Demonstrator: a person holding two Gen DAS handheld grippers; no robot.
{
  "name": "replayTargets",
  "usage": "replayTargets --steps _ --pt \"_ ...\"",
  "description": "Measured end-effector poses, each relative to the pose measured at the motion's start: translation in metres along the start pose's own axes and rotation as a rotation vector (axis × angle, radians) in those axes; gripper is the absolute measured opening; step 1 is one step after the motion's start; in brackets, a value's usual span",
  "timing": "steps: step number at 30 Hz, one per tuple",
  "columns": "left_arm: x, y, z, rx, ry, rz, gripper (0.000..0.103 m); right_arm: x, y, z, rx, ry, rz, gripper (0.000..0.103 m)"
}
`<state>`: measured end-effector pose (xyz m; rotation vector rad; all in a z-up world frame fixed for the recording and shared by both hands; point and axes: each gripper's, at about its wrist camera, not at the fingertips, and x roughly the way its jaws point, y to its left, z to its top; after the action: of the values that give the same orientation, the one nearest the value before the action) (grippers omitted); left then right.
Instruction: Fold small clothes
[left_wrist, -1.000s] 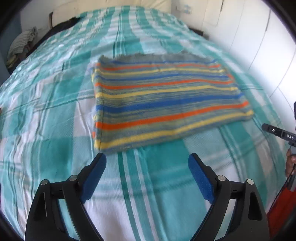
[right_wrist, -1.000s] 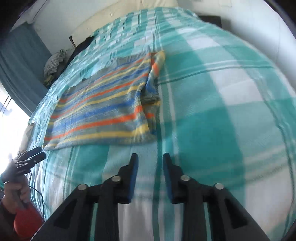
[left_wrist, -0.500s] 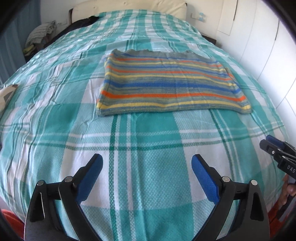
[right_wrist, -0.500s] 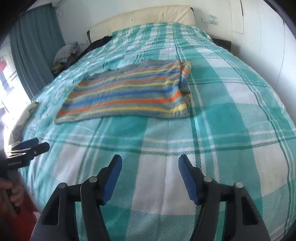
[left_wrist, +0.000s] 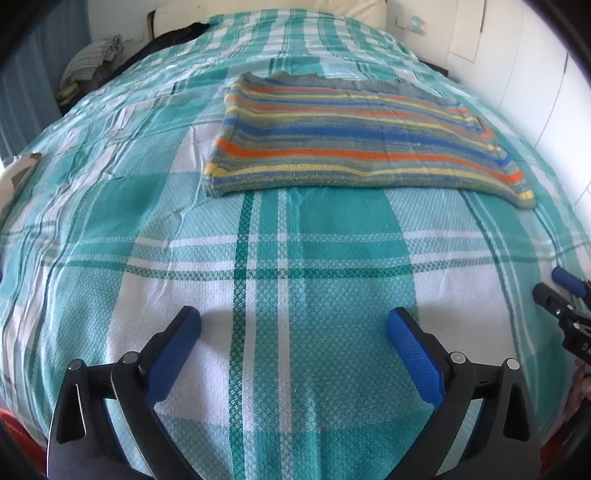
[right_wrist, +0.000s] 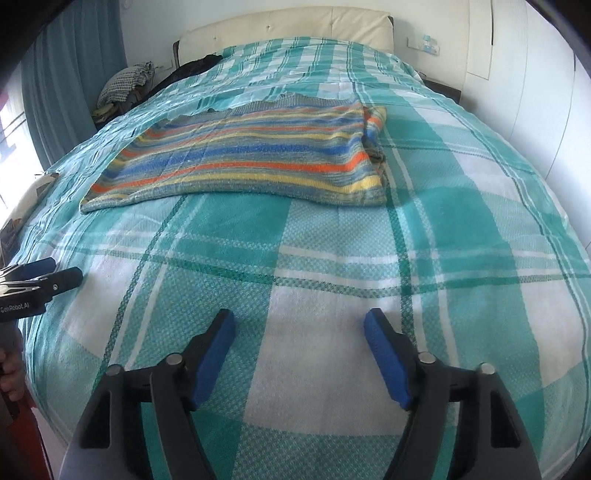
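A striped knitted garment (left_wrist: 354, 140) in blue, orange, yellow and grey lies folded flat in the middle of the bed; it also shows in the right wrist view (right_wrist: 251, 155), with a doubled-over edge on its right side. My left gripper (left_wrist: 293, 325) is open and empty, held low over the bedspread well short of the garment. My right gripper (right_wrist: 299, 326) is open and empty, also near the bed's front edge. Each gripper shows at the edge of the other's view: the right gripper (left_wrist: 561, 295) and the left gripper (right_wrist: 51, 275).
The bed has a teal and white checked bedspread (left_wrist: 147, 206) and a cream headboard (right_wrist: 288, 27). A pile of clothes (right_wrist: 129, 83) lies at the far left by the headboard. White cupboard doors (right_wrist: 535, 92) stand along the right. A teal curtain (right_wrist: 74, 74) hangs at left.
Both grippers have pulled back from the garment toward the bed's front edge. The right gripper has opened from nearly shut to wide open. The garment has stayed in place.
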<state>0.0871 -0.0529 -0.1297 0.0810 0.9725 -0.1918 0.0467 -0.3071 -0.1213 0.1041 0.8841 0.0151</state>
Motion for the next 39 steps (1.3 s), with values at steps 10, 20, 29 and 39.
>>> replayTargets --steps 10,20,29,39 --pt "0.007 -0.002 -0.005 0.024 -0.01 0.01 0.102 0.009 0.007 -0.005 -0.03 -0.014 0.014 0.09" --pt "0.009 -0.005 -0.006 0.04 -0.009 0.021 0.102 0.012 0.01 -0.006 -0.038 -0.012 0.014 0.091" --pt "0.012 -0.007 -0.007 0.064 0.0 0.017 0.102 0.016 0.013 -0.005 -0.057 0.015 -0.01 0.092" --pt "0.013 -0.008 -0.007 0.076 0.004 0.026 0.102 0.018 0.016 -0.005 -0.07 0.025 -0.036 0.092"
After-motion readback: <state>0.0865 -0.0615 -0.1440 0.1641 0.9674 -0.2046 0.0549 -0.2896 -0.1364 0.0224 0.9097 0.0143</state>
